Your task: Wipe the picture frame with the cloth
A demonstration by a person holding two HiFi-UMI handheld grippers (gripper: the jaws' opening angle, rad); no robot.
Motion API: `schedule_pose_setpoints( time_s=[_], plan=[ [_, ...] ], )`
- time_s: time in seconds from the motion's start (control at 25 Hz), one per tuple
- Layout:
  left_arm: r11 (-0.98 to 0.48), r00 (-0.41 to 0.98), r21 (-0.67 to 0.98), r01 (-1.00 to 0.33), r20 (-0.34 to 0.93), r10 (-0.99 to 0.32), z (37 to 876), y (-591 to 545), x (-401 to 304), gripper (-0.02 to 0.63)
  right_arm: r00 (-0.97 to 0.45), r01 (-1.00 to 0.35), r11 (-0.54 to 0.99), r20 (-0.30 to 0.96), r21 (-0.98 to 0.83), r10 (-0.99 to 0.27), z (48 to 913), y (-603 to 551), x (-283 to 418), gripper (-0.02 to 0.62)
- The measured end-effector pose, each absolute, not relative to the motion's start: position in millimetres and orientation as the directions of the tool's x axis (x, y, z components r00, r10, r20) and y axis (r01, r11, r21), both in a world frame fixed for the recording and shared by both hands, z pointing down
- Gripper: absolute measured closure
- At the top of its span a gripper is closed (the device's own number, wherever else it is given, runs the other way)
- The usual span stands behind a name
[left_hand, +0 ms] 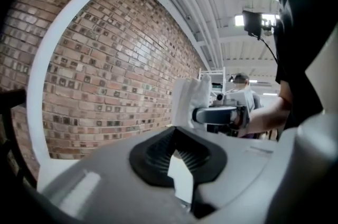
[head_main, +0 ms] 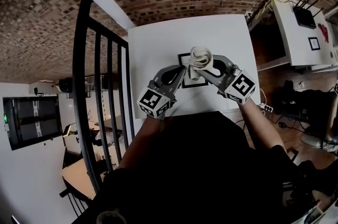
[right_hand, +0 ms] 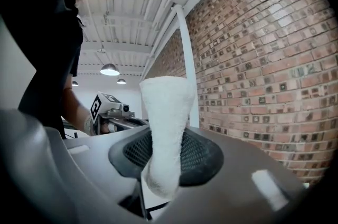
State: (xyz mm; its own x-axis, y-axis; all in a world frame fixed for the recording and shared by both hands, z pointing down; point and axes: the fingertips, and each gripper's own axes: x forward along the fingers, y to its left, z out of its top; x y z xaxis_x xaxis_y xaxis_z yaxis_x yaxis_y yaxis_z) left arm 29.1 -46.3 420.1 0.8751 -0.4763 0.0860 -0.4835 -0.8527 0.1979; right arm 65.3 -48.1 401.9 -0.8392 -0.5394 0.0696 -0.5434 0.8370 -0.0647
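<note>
Your right gripper [head_main: 207, 68] has its fingers clamped on the white cloth [head_main: 200, 56], just above the picture frame [head_main: 194, 84]. Your left gripper [head_main: 180, 73] pinches the frame's left edge on the tabletop [head_main: 158, 43].

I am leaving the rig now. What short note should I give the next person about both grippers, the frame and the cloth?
Right gripper: shut on the cloth, which stands bunched out of its jaws, over the picture frame.
Left gripper: at the frame's left edge. Something flat and white shows between its jaws, but a grip cannot be confirmed.
Frame: lies flat on the white table, in front of the person.
Done: cloth is in the gripper and over the frame.
Left: the wiping; no view shows how much is wiped.
</note>
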Motion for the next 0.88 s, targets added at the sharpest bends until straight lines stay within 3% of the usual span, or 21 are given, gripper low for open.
schedule_pose_setpoints(
  time_s=[0.88],
  plan=[
    [-0.873,0.891,0.177,-0.454,0.083,-0.447,414,-45,36,0.605,-0.847,-0.530,0.847,0.063,-0.037,-0.527,390,-53,69,0.476]
  ],
)
